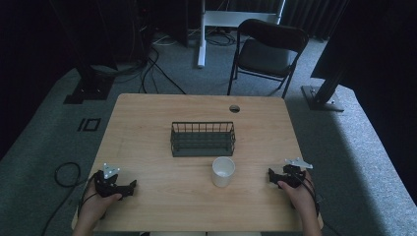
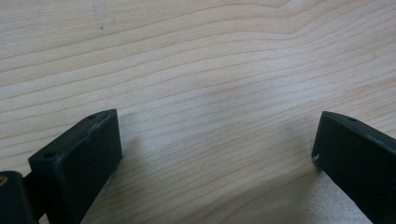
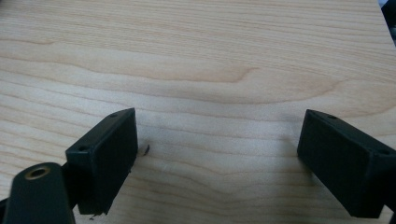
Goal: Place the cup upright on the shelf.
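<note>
A white cup (image 1: 223,171) stands upright on the wooden table (image 1: 147,128), just in front of a dark wire basket (image 1: 202,139) at the table's middle. My left gripper (image 1: 129,187) rests near the front left corner, held by a hand, well left of the cup. My right gripper (image 1: 272,175) rests near the front right, to the right of the cup. Both stand open: in the left gripper view (image 2: 217,140) and the right gripper view (image 3: 217,140) the jaws are wide apart over bare wood, with nothing between them.
A round cable hole (image 1: 234,108) sits near the table's far edge. Beyond the table stand a black folding chair (image 1: 265,51) and a white desk leg (image 1: 201,34). Cables (image 1: 64,172) lie on the carpet to the left.
</note>
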Available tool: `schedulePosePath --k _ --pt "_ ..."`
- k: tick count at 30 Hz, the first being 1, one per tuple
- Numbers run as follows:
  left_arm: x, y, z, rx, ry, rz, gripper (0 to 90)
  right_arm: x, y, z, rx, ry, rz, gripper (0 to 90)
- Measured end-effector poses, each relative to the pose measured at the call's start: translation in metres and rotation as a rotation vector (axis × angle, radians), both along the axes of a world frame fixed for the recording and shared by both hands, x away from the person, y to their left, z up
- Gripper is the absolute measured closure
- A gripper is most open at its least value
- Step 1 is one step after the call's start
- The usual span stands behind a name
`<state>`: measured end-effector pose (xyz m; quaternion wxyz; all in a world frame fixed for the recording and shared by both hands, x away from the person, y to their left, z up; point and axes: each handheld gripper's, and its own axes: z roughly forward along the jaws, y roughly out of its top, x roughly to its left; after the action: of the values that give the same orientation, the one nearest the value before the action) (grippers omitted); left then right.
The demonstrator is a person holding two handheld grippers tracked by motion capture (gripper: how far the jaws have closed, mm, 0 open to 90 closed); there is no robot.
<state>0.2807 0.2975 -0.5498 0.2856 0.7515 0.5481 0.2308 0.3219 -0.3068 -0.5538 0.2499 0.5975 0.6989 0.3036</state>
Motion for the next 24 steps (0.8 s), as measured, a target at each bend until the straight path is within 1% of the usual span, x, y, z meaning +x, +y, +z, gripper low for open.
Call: schedulePosePath --k 3,7,8,10,11,13,15,17,18,19,20,21,22,24 --pt "0.001 -0.002 0.001 0.012 -0.003 0.000 1.9 0.000 0.000 0.000 0.000 0.000 0.000 11.8" --pt "0.002 -0.007 0.002 0.034 -0.006 -0.015 2.0 0.000 0.000 0.000 0.000 0.000 0.000 11.8" --pt "0.002 -0.010 0.002 0.041 -0.004 -0.027 2.0 0.000 0.000 0.000 0.000 0.000 0.000 11.8" --pt "0.003 -0.011 0.002 0.043 -0.005 -0.020 2.0 0.000 0.000 0.000 0.000 0.000 0.000 11.8" --pt "0.003 -0.013 0.002 0.035 -0.002 -0.023 2.0 0.000 0.000 0.000 0.000 0.000 0.000 11.8" --pt "0.004 -0.014 0.002 0.036 0.002 -0.025 1.9 0.000 0.000 0.000 0.000 0.000 0.000 11.7" --pt "0.004 -0.016 0.003 0.047 0.000 -0.029 2.0 0.000 0.000 0.000 0.000 0.000 0.000 11.8" --pt "0.004 -0.018 0.004 0.027 -0.003 -0.040 2.0 0.000 0.000 0.000 0.000 0.000 0.000 11.7" --pt "0.004 -0.021 0.006 0.021 -0.005 -0.057 1.9 0.000 0.000 0.000 0.000 0.000 0.000 11.8" --pt "0.004 -0.021 0.006 0.021 -0.005 -0.057 1.9 0.000 0.000 0.000 0.000 0.000 0.000 11.8" --pt "0.004 -0.024 0.008 0.007 -0.009 -0.073 1.9 0.000 0.000 0.000 0.000 0.000 0.000 11.7" --pt "0.004 -0.024 0.008 0.007 -0.009 -0.073 1.9 0.000 0.000 0.000 0.000 0.000 0.000 11.7" --pt "0.004 -0.025 0.009 0.006 -0.009 -0.083 1.9 0.000 0.000 0.000 -0.001 0.000 0.000 11.8" --pt "0.005 -0.030 0.012 0.001 -0.020 -0.097 1.9 0.000 0.000 0.000 -0.001 0.000 0.000 11.7"
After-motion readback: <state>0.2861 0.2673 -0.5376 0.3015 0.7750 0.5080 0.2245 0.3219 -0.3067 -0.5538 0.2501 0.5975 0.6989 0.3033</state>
